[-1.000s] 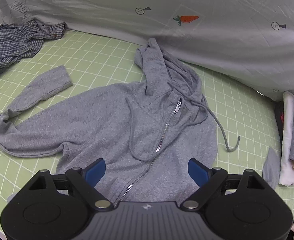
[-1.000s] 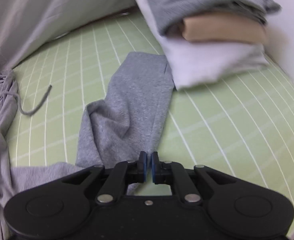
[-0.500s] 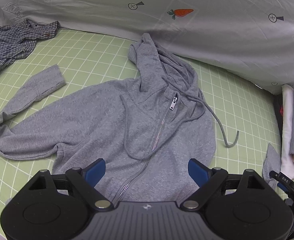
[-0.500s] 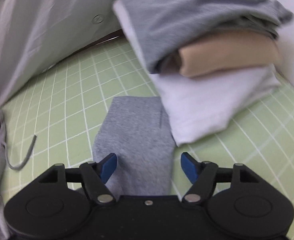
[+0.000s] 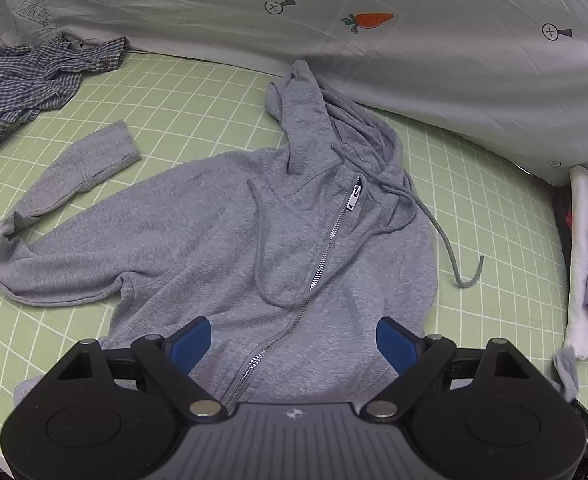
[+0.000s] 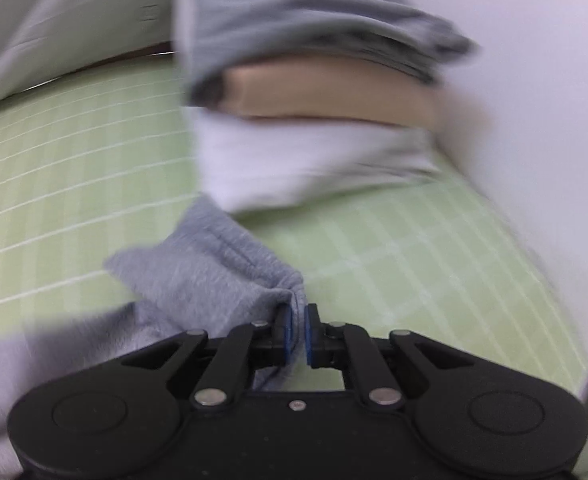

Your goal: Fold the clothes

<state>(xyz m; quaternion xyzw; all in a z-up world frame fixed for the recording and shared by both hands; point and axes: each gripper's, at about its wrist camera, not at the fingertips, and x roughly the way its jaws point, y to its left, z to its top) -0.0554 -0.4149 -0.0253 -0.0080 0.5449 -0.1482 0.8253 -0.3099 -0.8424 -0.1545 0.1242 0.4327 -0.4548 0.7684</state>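
My left gripper [image 5: 294, 340] hangs open over the gray hoodie [image 5: 254, 248]; a sleeve tip, perhaps, lifts at right [image 5: 565, 368].

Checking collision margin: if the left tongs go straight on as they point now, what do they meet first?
Most likely the gray hoodie: the open left tongs hang over its lower front by the zipper, so the torso fabric comes first. Height above the cloth is unclear.

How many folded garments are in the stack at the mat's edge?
3: a grey one on top, a tan one in the middle, a white one underneath; more may be hidden.
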